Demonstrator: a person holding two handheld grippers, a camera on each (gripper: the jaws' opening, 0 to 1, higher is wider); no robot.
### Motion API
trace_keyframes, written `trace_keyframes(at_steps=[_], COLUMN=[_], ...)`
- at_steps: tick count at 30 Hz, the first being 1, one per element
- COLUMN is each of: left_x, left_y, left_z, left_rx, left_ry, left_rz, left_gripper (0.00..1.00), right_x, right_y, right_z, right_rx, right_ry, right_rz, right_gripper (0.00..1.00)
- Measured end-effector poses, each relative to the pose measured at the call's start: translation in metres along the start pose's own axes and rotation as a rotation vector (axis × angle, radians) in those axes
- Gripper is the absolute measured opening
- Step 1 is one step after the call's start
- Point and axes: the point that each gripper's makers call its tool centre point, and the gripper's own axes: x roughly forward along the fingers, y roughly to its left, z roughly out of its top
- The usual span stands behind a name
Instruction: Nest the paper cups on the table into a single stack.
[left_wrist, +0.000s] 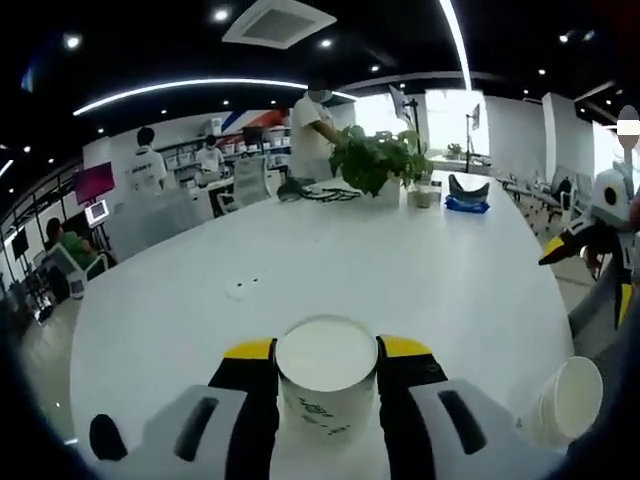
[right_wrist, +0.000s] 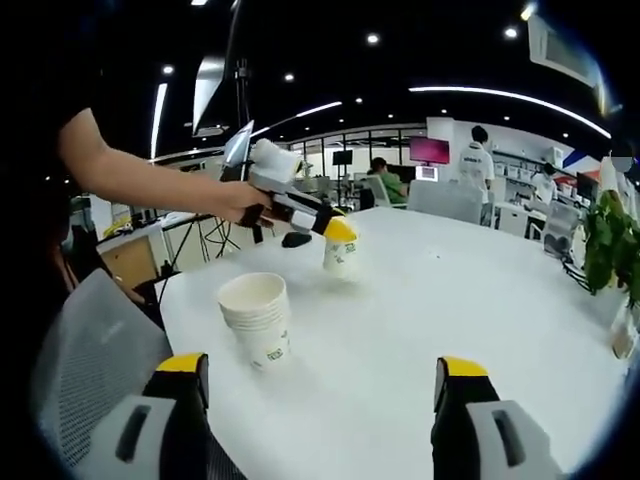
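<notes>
A single white paper cup (left_wrist: 326, 385) sat upright between the left gripper's (left_wrist: 327, 375) yellow-tipped fingers (left_wrist: 250, 352), which pinched it at the sides, its open mouth facing up. In the right gripper view the same cup (right_wrist: 340, 253) hung clear above the white bench (right_wrist: 480, 300), held by that gripper (right_wrist: 338, 236) in a person's hand (right_wrist: 237, 203). A stack of nested cups (right_wrist: 257, 318) stood upright on the bench near its edge, just beside and lower than the held cup; in the left gripper view it showed at the lower right (left_wrist: 570, 398). The right gripper (right_wrist: 322, 385) had its fingers (right_wrist: 185, 370) spread wide, with nothing between them. Farther off, a potted plant (left_wrist: 380, 160) stood at the far side of the bench (left_wrist: 400, 270), and people stood or sat at desks beyond it.
</notes>
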Motion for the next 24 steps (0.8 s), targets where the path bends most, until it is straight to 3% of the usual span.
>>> trace_keyframes(at_steps=[11, 24], left_x=[-0.028, -0.063], left_y=[-0.007, -0.039], left_z=[0.017, 0.037], left_rx=[-0.017, -0.027], left_ry=[-0.040, -0.063], left_rz=[0.020, -0.009], left_gripper=[0.36, 0.36], right_x=[0.001, 0.010], right_y=[0.002, 0.018], right_z=[0.005, 0.027], right_rx=[0.014, 0.043], right_ry=[-0.016, -0.061], right_rz=[0.011, 0.054], right_gripper=[0.93, 0.92])
